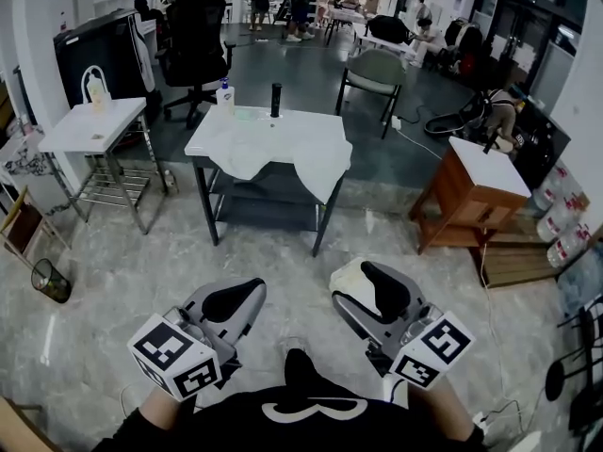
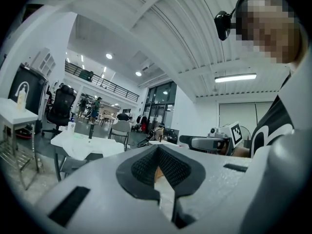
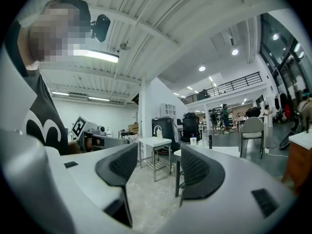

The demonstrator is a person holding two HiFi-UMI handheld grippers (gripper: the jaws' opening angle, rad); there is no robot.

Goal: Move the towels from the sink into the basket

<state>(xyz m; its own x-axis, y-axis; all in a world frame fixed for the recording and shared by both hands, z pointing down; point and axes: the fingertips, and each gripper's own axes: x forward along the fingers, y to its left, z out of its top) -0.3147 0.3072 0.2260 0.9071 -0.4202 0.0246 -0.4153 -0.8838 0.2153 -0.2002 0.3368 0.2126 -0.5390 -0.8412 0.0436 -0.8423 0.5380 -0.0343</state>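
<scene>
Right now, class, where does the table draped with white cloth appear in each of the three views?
Head view: the table draped with white cloth is in the upper middle, straight ahead.
Left gripper view: left of centre, in the middle distance.
Right gripper view: right of centre, just above the right-hand jaw.
Shared landmark: the small white side table standing beside it.

White towels (image 1: 283,156) lie rumpled across the table (image 1: 203,139), one end hanging over its front edge.
</scene>
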